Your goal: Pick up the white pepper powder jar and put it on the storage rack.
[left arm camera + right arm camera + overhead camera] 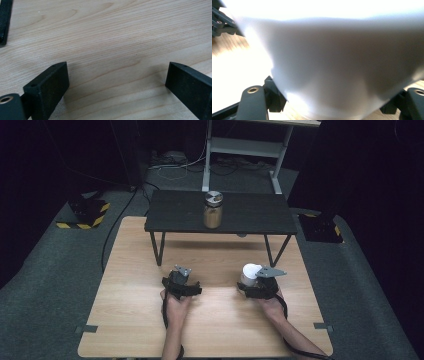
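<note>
My right gripper (248,281) fingers clamp the white cup (250,273) on the bench (130,320); left gripper (181,275), beside the cup, fingers apart.

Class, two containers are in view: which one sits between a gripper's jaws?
The white cup on the wooden table, clamped by the right gripper. The glass jar stands apart on the black shelf.

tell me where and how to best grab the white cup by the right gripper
Grip the white cup across its side wall, low on the body, coming in level from the person's side. It stands upright on the wooden table, and its round wall gives two opposite faces. The right gripper already has it between its pads that way.
</note>
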